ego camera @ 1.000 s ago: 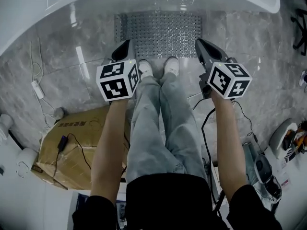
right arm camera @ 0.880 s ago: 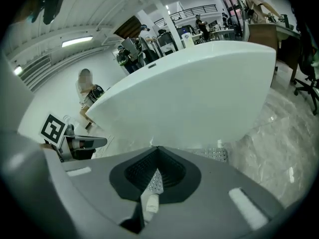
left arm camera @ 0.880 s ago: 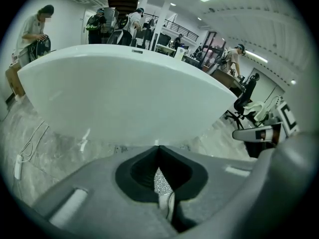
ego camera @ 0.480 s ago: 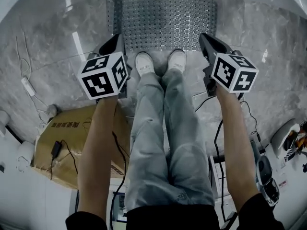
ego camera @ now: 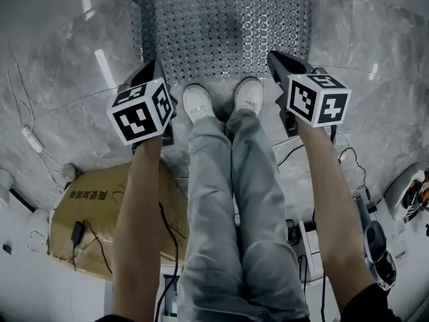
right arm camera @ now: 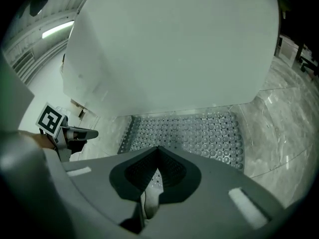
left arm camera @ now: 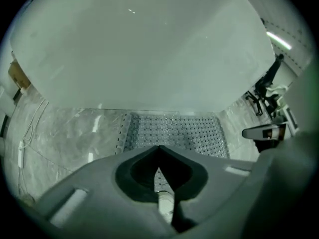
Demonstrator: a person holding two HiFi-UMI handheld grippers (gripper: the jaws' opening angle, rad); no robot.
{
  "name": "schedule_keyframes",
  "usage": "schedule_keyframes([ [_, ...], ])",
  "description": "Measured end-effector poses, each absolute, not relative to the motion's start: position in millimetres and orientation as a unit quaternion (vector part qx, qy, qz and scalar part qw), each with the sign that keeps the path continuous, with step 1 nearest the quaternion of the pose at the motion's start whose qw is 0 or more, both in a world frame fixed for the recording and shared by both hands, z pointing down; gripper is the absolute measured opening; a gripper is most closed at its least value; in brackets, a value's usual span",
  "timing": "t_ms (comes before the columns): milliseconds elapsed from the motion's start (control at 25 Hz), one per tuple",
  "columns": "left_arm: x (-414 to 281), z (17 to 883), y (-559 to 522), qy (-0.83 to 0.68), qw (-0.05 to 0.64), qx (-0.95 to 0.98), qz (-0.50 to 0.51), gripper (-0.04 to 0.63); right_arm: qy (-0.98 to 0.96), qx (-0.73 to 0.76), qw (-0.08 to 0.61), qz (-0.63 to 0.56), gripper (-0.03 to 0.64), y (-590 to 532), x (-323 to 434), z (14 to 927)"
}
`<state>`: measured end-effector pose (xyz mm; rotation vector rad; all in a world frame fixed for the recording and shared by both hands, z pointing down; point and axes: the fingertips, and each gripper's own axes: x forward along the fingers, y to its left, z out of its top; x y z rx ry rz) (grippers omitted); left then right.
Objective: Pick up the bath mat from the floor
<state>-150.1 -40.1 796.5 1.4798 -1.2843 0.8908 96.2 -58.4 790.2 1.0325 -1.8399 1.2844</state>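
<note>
A grey studded bath mat (ego camera: 224,32) lies flat on the marble floor against the white bathtub (left arm camera: 149,49). In the head view, my left gripper (ego camera: 154,69) hovers over the mat's near left corner, and my right gripper (ego camera: 272,59) over its near right edge. Both are shut with nothing in them. The left gripper view shows the mat (left arm camera: 172,131) ahead of the closed jaws, with the right gripper (left arm camera: 264,132) off to the side. The mat (right arm camera: 189,131) appears again in the right gripper view, where the left gripper (right arm camera: 70,132) is at the left.
The person's white shoes (ego camera: 199,102) stand at the mat's near edge, between the grippers. A cardboard box (ego camera: 87,220) with a cable on it sits behind at the left. Cables (ego camera: 295,153) and some gear (ego camera: 375,247) lie at the right.
The head has dipped forward, so the mat looks larger and nearer. Both grippers have moved forward toward the mat's near corners, still shut.
</note>
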Motion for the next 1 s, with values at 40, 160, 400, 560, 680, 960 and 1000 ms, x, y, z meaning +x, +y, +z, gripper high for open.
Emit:
schedule_keyframes([
  [40,-149,806,-39,-0.521,0.469,0.608,0.373,0.000,-0.700,0.394,0.333,0.493,0.006,-56,97,800],
  [160,-143,832,-33,-0.515,0.478,0.606,0.373,0.000,-0.693,0.393,0.340,0.499,0.006,-52,102,830],
  [400,-131,882,-26,-0.516,0.499,0.589,0.372,0.018,-0.694,0.365,0.386,0.486,0.006,-44,107,883],
  [560,-134,902,-20,-0.491,0.532,0.580,0.374,0.146,-0.691,0.353,0.433,0.459,0.014,-35,124,897],
  [680,-148,910,-25,-0.481,0.537,0.578,0.382,0.202,-0.687,0.347,0.447,0.456,0.107,-37,141,907],
  [960,-169,934,-18,-0.423,0.505,0.598,0.457,0.391,-0.680,0.332,0.493,0.429,0.356,-48,181,942],
  [1000,-177,936,-16,-0.419,0.498,0.596,0.471,0.397,-0.672,0.334,0.492,0.442,0.357,-45,187,949],
])
